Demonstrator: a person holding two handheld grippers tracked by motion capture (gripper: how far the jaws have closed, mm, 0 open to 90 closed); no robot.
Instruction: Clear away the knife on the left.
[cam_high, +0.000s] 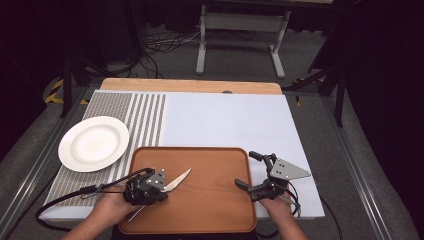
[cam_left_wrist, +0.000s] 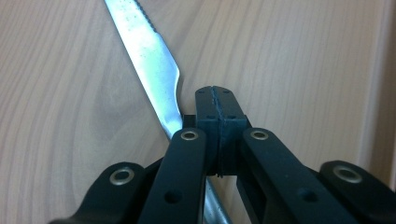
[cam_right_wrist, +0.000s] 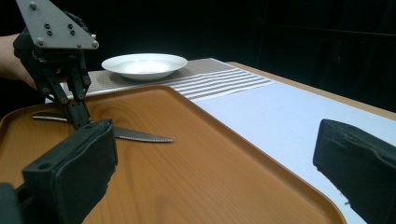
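Dark room, grey floor with cables, grey table frame behind.

knife | silver, serrated blade | lying flat on wooden tray | left part, blade pointing up-right

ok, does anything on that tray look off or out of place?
One thing: the left hand-held gripper has shut its pads flush on each other beside the knife, not around it. The knife lies flat on the tray, apparently missed. Nothing is spilled or damaged; the plate sits clean on the mat.
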